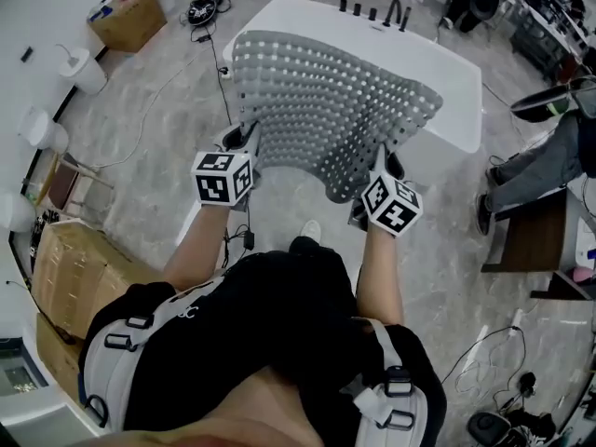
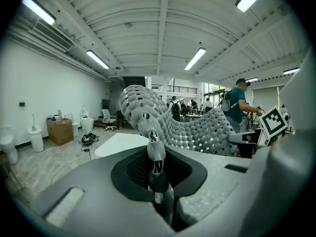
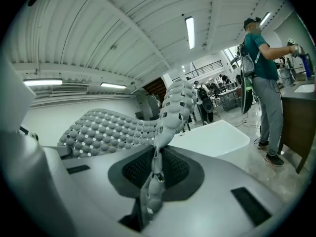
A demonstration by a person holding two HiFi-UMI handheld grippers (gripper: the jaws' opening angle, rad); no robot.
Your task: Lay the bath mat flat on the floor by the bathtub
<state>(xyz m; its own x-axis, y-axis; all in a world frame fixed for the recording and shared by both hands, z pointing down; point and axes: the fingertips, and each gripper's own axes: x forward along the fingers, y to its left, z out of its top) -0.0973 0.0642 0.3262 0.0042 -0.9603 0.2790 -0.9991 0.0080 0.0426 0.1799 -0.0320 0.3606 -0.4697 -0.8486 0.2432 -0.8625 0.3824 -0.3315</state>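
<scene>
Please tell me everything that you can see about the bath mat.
The mat is grey and looks like soft rubber, covered with rows of round bumps and small holes. It is not on the floor. It is held in the air, spread out and arched, in front of the person and over the white tub. The left gripper pinches one near corner and the right gripper the other, each shut on a thin edge. Whether its far edge touches the tub is unclear.
</scene>
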